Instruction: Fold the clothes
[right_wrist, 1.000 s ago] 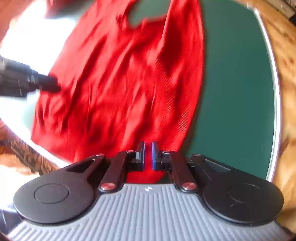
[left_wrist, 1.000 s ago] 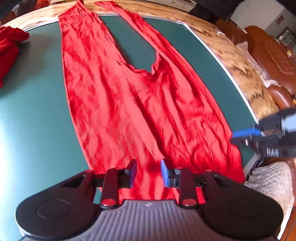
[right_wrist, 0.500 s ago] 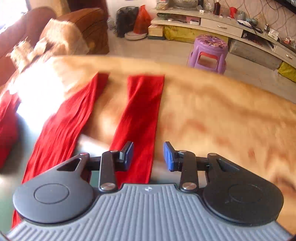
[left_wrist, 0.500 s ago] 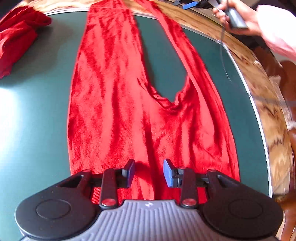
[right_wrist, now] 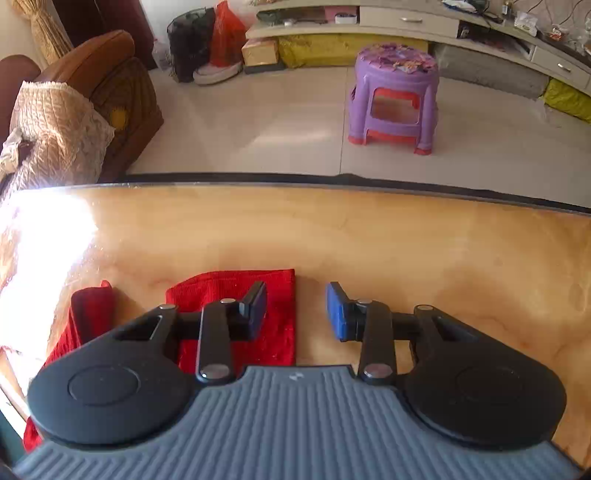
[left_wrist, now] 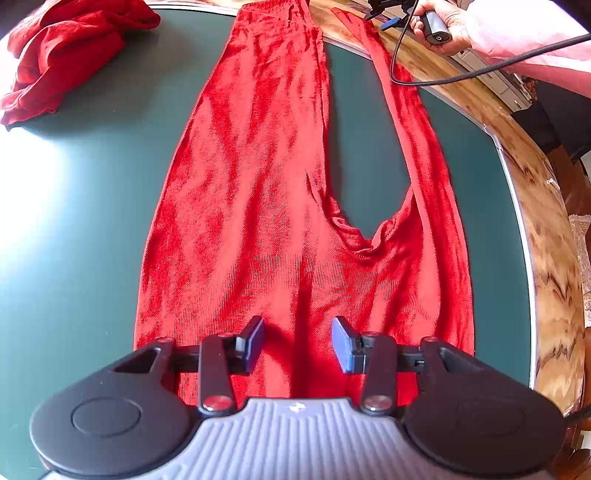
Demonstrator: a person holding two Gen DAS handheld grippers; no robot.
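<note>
Red pants (left_wrist: 266, 206) lie flat on green mat (left_wrist: 74, 236), waistband at near end, both legs running away from cam. Left leg wide and flat; right leg narrower, its far end crossing the mat edge onto the wood rim (left_wrist: 546, 236). V-shaped gap betw. legs shows mat.

L gripper (left_wrist: 297, 339): over the waist area, approx. centred on the pants. Fingers wide apart, nothing betw. them. Contact w/ cloth: cannot tell.

R gripper (right_wrist: 296, 309): at far end of the pants, above wood tabletop (right_wrist: 406, 243). Fingers wide apart, nothing held. Left finger (right_wrist: 255, 306) sits over the leg cuff (right_wrist: 280, 295); right finger (right_wrist: 338, 310) is over bare wood, just beside cuff edge. Second cuff (right_wrist: 88, 306) lies to the left, apart from the first.

In L view the R gripper (left_wrist: 388, 16) shows at top edge near the right leg end, held in a hand (left_wrist: 439, 18), cable (left_wrist: 461, 75) trailing over the rim.

Other items: crumpled red cloth (left_wrist: 62, 55) at far-left of mat, well apart from pants. Purple stool (right_wrist: 395, 96) and brown sofa (right_wrist: 110, 85) on floor beyond table.
</note>
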